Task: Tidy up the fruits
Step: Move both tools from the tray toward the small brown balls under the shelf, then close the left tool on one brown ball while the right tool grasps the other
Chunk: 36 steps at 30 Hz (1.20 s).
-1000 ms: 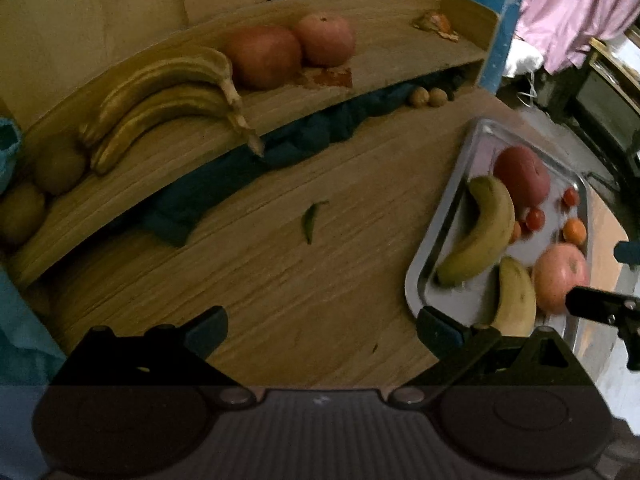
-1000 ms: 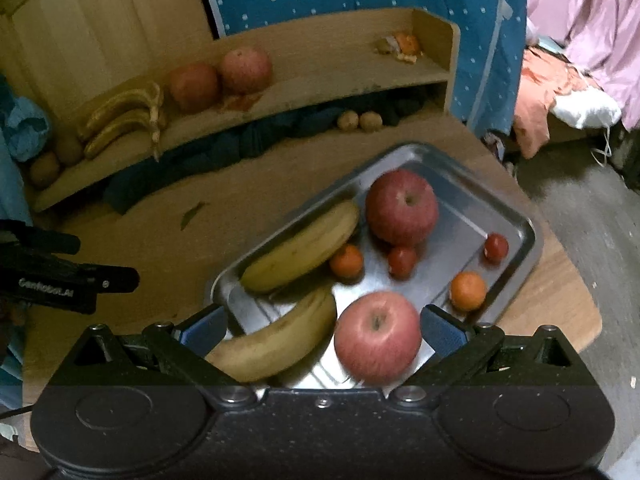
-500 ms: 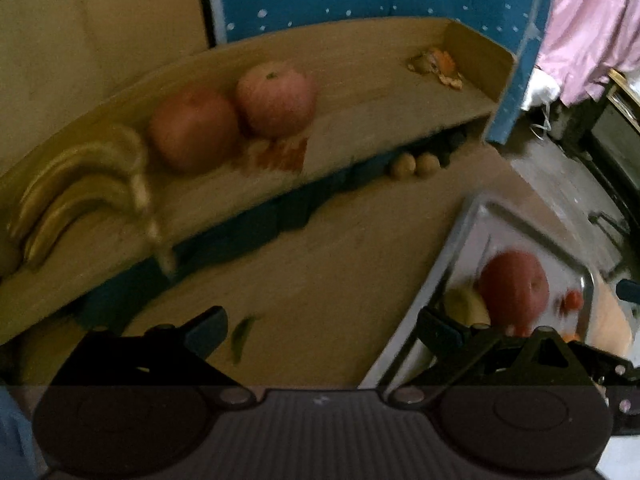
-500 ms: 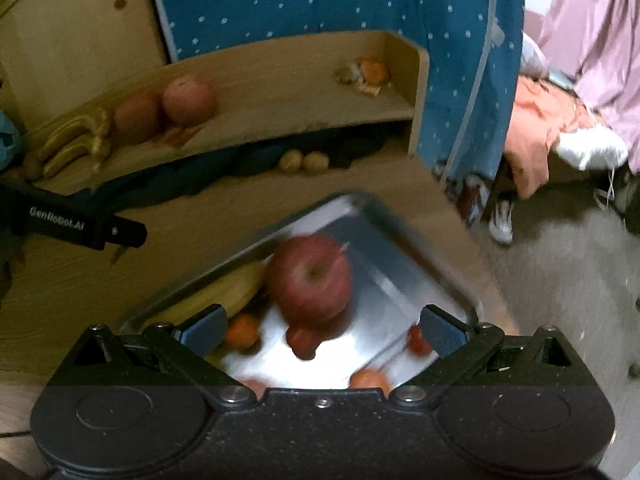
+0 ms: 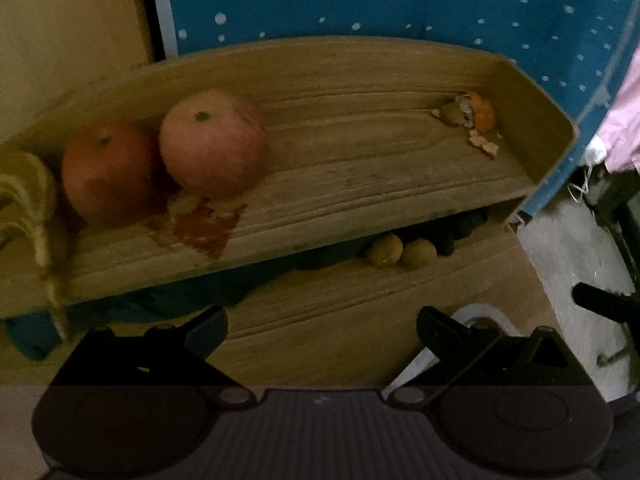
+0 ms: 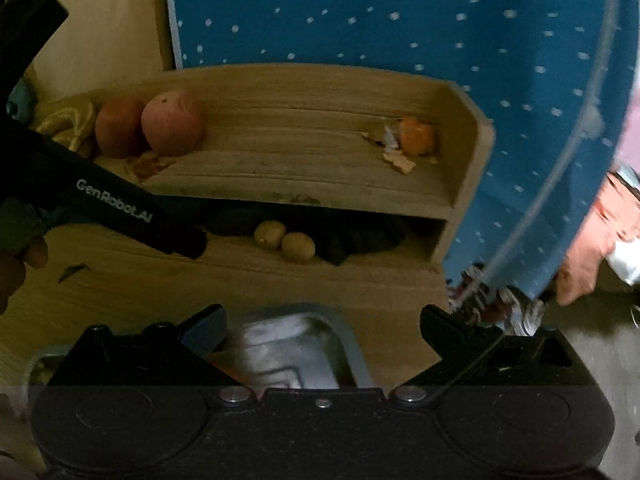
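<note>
Two apples, a dark red apple [image 5: 106, 172] and a paler apple [image 5: 212, 142], rest on the wooden shelf [image 5: 360, 184], with banana tips [image 5: 32, 208] at the left edge. Orange peel scraps [image 5: 476, 120] lie at the shelf's right end. Under the shelf sit two small brown fruits [image 5: 400, 252]. My left gripper [image 5: 322, 326] is open and empty above the table, facing the shelf. My right gripper [image 6: 322, 322] is also open and empty, over the far corner of the metal tray [image 6: 296, 344]. The tray's fruit is out of sight. The right wrist view repeats the apples [image 6: 170, 122], peel [image 6: 416, 136] and brown fruits [image 6: 286, 240].
A dark cloth [image 6: 360, 236] is stuffed under the shelf. A blue dotted curtain [image 5: 400, 8] hangs behind. The left gripper's black body [image 6: 116, 204] crosses the right wrist view at left, held by a hand [image 6: 16, 264]. A small leaf [image 6: 72, 270] lies on the table. Floor and clothes show at right.
Both grippers have tilted up and moved toward the shelf. The tray with its apples, bananas and small fruits has slipped almost out of both views. Both stay open.
</note>
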Each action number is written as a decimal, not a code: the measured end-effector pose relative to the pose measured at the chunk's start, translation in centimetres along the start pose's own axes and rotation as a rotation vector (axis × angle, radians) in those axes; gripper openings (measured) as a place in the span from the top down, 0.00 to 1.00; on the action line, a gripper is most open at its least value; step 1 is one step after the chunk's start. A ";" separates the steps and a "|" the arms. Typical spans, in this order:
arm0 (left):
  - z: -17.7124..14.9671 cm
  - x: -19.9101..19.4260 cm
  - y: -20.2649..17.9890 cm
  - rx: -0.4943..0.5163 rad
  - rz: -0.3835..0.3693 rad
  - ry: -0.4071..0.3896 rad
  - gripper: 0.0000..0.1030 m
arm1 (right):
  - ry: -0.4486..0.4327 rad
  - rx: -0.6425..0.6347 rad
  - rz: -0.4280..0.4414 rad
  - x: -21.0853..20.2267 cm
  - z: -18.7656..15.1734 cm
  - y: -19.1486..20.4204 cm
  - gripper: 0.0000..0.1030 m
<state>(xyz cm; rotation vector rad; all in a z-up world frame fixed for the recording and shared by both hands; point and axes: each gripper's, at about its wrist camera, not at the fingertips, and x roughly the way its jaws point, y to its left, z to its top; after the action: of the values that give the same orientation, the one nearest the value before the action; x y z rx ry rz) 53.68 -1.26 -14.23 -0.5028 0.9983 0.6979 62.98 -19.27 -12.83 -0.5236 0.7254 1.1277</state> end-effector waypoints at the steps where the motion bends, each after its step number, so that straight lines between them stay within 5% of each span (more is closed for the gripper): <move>1: 0.2 0.5 -0.2 -0.025 0.002 0.008 0.00 | 0.000 -0.010 0.013 0.4 0.2 -0.2 0.01; 8: 0.9 2.6 -0.7 -0.177 0.005 0.029 0.01 | -0.014 -0.066 0.116 3.4 1.2 -1.2 0.07; 12: 0.9 3.3 -0.9 -0.203 0.008 0.013 0.02 | -0.023 -0.074 0.152 4.7 1.3 -1.3 0.19; 20: 0.6 5.0 -1.0 -0.224 -0.026 0.025 0.05 | -0.004 -0.075 0.214 6.4 1.7 -1.5 0.26; 33: 1.8 6.8 -2.1 -0.220 -0.102 0.033 0.46 | 0.006 -0.143 0.234 8.6 2.7 -1.1 0.50; 36: 1.9 7.0 -1.9 -0.228 -0.120 0.035 0.49 | 0.007 -0.147 0.236 9.0 2.9 -1.1 0.50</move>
<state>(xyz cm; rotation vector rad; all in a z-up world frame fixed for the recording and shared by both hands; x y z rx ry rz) 58.73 0.77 -19.40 -0.7701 0.9172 0.7004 66.94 -12.04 -17.63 -0.5763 0.7267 1.4074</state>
